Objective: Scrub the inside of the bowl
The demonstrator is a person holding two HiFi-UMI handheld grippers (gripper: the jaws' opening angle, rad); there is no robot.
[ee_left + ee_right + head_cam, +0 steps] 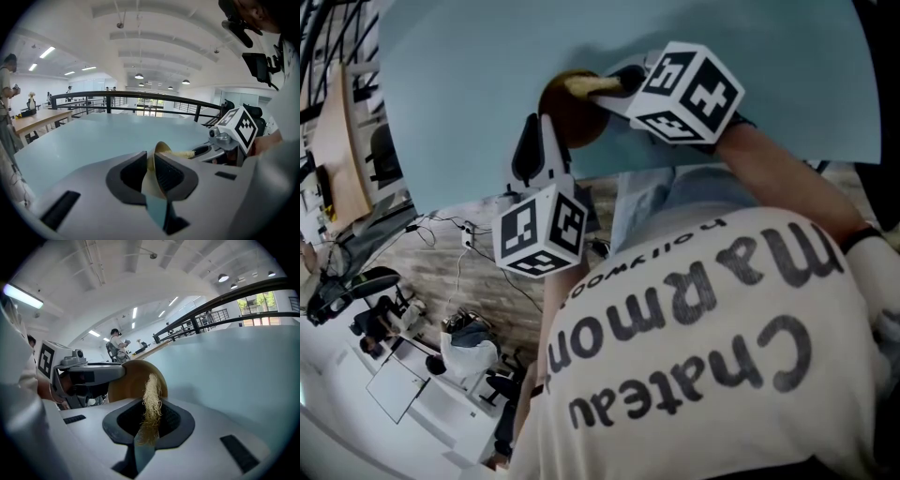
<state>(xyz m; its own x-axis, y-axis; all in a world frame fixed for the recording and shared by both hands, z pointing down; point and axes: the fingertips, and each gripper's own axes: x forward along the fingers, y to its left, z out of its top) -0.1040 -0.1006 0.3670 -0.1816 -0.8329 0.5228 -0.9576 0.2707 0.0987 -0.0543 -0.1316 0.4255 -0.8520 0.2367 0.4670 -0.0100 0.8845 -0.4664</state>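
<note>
Pale blue table (459, 84) fills the background, and a brown wooden bowl (570, 114) sits tipped on its side near the table's front edge. The left gripper (151, 169) has its jaws nearly together, pinching the bowl's thin wall at the rim. The right gripper (150, 420) is clamped on a straw-coloured fibre scrubber (151, 401), whose free end reaches the bowl.
</note>
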